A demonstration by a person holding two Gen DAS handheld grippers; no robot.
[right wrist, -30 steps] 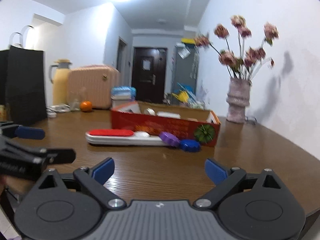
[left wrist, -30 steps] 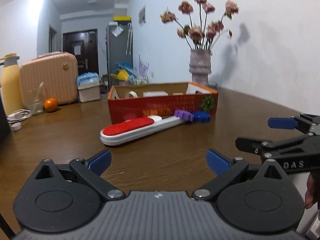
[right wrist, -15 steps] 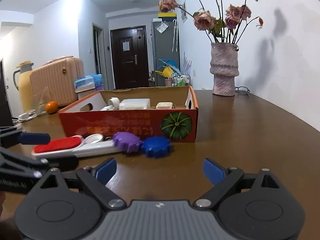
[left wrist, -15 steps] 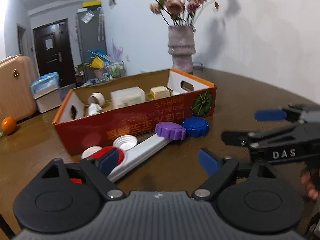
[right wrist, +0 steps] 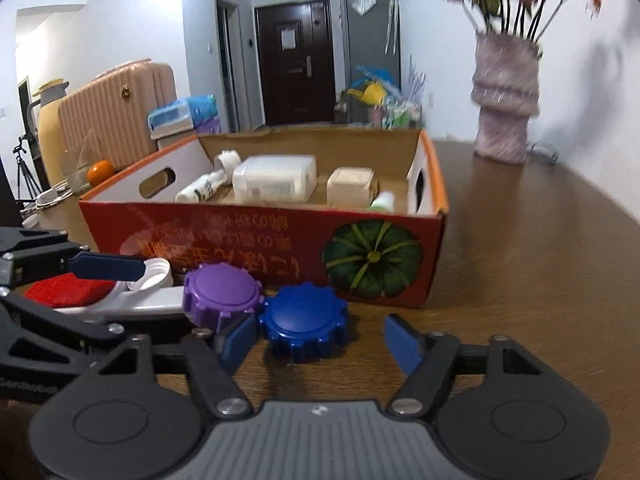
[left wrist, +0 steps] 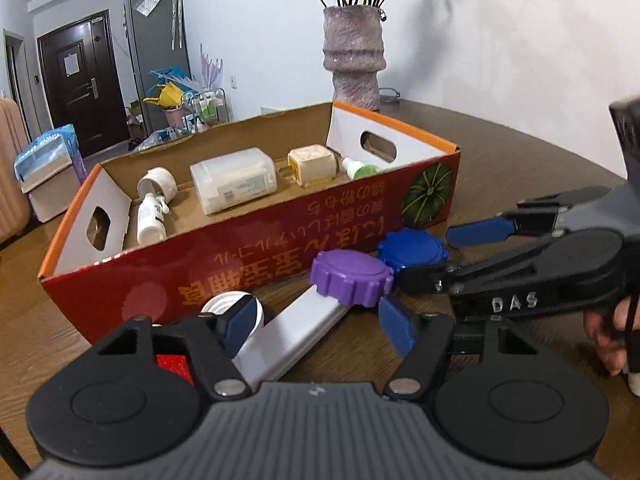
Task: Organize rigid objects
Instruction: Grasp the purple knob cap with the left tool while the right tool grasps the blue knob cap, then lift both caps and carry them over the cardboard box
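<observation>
We see the left gripper (left wrist: 318, 330) low over the wooden table (left wrist: 500, 152), its jaws partly apart and just closing, with the white bar (left wrist: 294, 334) of a long red-and-white tool running up between its blue pads; whether the pads press on the bar we cannot tell. At about one o'clock from that gripper the purple cap (left wrist: 350, 276) sits on the far end of the bar, touching the blue cap (left wrist: 412, 248) beside it. The right gripper (right wrist: 322, 340) also stands half open, jaws just closing, the blue cap lying between its pads without touching them. At twelve o'clock lies the red cardboard box (left wrist: 256, 256), printed with upside-down yellow characters that we cannot read and a green pumpkin picture; inside are a white container (left wrist: 234, 180), a beige block (left wrist: 312, 166) and small bottles. On the right gripper's arm we read "DAS".
</observation>
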